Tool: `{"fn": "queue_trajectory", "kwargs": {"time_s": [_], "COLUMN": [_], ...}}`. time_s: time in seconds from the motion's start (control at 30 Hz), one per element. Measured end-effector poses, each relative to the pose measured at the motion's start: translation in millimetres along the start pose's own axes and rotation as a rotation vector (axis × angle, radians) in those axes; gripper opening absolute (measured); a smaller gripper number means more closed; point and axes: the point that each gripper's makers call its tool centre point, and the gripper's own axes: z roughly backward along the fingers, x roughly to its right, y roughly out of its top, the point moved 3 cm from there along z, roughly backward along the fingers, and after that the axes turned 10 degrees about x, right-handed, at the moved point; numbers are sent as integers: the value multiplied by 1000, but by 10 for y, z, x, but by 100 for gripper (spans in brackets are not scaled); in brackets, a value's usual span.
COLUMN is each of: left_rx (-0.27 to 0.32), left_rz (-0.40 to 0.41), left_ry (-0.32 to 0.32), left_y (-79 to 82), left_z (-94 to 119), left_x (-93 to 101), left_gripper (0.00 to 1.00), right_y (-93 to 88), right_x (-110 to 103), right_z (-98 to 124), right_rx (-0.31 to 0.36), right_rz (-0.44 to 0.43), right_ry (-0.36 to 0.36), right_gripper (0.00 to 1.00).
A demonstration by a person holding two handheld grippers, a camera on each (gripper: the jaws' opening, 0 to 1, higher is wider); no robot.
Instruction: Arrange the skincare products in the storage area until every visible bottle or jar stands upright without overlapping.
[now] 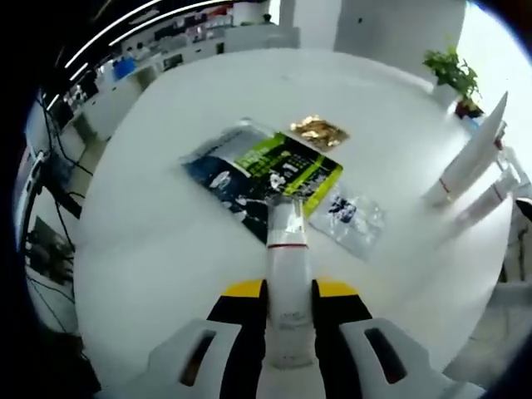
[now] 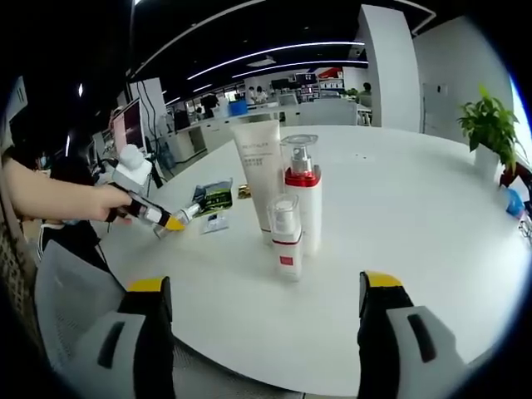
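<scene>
White round table point(image 1: 166, 249), green-black packet point(image 1: 266, 169), gold packet point(image 1: 318, 131), clear sachet point(image 1: 353, 216), potted plant point(image 2: 490, 125)

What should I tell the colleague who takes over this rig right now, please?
Left gripper: shut on a white bottle with a clear cap, held above the table.
Right gripper: open, holding nothing.
Done: white tube, tall pump bottle and small bottle stand upright together.
Left: stand the held bottle upright beside them. Sachets lie flat nearby.
</scene>
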Motion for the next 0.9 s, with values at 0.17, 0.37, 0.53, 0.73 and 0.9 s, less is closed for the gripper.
{"fn": "queue_trajectory", "kwargs": {"time_s": [0.17,0.37,0.53,0.73,0.9], "left_rx": [74,142,202,261,315], "left_rz": [107,196,248,287,367], "left_ry": [-51,-119,-202,-305,-391], "left_y": [91,167,273,390,470], "left_z": [108,271,423,624,774], "left_x": [80,191,367,613,779], "left_gripper": [17,17,17,17,17], "right_y": [1,20,44,72,110], "right_x": [-18,-42,-97,-129,-176], "right_z": [-3,4,1,12,31], "right_rx": [-1,11,26,41,56], "right_rz": [-4,-35,-47,-68,-87], "right_ry": [12,33,68,92,124], "right_gripper": [93,90,88,87,83]}}
